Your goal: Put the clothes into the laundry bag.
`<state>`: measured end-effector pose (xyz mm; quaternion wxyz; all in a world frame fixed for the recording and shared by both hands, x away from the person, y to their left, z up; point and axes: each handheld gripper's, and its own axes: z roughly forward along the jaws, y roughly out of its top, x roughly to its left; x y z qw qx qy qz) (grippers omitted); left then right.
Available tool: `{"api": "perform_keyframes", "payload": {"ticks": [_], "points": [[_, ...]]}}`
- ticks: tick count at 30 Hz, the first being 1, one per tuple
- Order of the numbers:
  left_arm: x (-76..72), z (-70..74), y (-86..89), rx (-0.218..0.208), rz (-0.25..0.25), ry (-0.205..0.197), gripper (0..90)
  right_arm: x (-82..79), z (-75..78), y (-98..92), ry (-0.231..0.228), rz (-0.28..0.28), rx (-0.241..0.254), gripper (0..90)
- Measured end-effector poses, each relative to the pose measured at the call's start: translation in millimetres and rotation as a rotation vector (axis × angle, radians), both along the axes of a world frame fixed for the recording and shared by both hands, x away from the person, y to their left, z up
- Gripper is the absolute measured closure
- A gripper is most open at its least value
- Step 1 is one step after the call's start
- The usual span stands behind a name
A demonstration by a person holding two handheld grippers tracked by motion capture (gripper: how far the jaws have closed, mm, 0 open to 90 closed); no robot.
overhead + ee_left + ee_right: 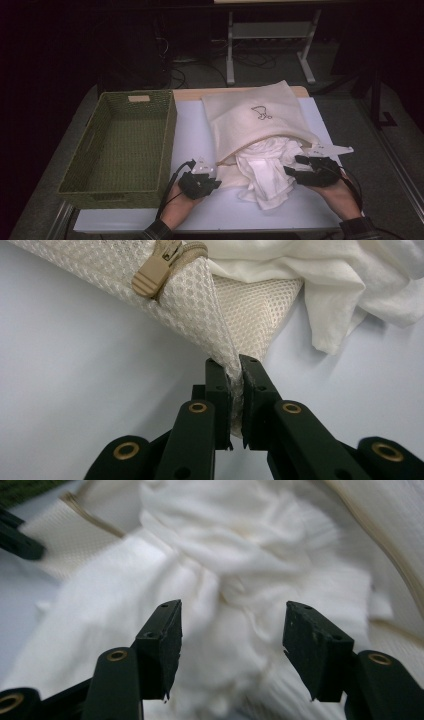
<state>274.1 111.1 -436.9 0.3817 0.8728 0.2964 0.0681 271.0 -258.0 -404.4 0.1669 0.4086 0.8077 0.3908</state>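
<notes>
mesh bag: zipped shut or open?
Open. White cloth spills out of the mesh bag's mouth onto the table; the left claw pinches the bag's corner by the zipper pull.

1. White garment [265,172]: upper part hidden inside mesh laundry bag [255,117]; blurred in the right gripper view.
2. Bag print [261,113]: too small to tell.
3. Floor beyond worktop [192,135]: dark, indistinct.
</notes>
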Motion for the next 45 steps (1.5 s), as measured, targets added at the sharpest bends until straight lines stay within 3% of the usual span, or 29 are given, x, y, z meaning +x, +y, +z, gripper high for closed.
{"api": "perform_keyframes", "payload": {"ticks": [7,10,14,17,20,22,29,36,40,45], "points": [[-0.2,-0.3,-0.4,0.003,0.000,0.000,83.6,-7.8,-25.9,-33.9,0.072,-0.096,-0.050,40.2],[-0.1,-0.2,-0.8,0.005,-0.002,-0.001,83.6,-3.1,-32.6,-37.8,0.094,-0.104,-0.052,42.2],[0.2,-0.7,-1.2,0.003,-0.003,0.002,83.5,4.2,-36.9,-33.6,0.113,-0.074,-0.046,50.7],[0.4,-1.2,-1.5,0.008,-0.006,0.003,83.5,10.7,-37.5,-29.0,0.103,-0.067,-0.055,65.8],[0.2,-1.3,-1.7,0.006,-0.004,0.001,83.6,15.5,-31.1,-25.6,0.079,-0.059,-0.031,80.7],[0.3,-1.3,-1.6,0.009,-0.006,-0.001,83.6,19.1,-28.0,-21.1,0.056,-0.050,-0.036,86.1],[-0.4,-1.7,-2.0,0.003,0.003,0.001,83.6,41.1,-21.7,-5.6,-0.009,-0.115,-0.107,88.2],[-0.1,-1.8,-1.6,0.005,0.000,0.001,83.6,69.1,-23.0,5.5,-0.029,-0.178,-0.118,88.2],[-0.6,-2.5,-2.9,0.007,-0.003,0.002,83.6,74.7,-24.0,6.9,-0.036,-0.183,-0.118,88.3],[-2.1,-2.0,-5.7,0.010,-0.014,-0.001,83.8,85.4,-23.0,8.3,-0.070,-0.264,-0.135,88.5]]}}
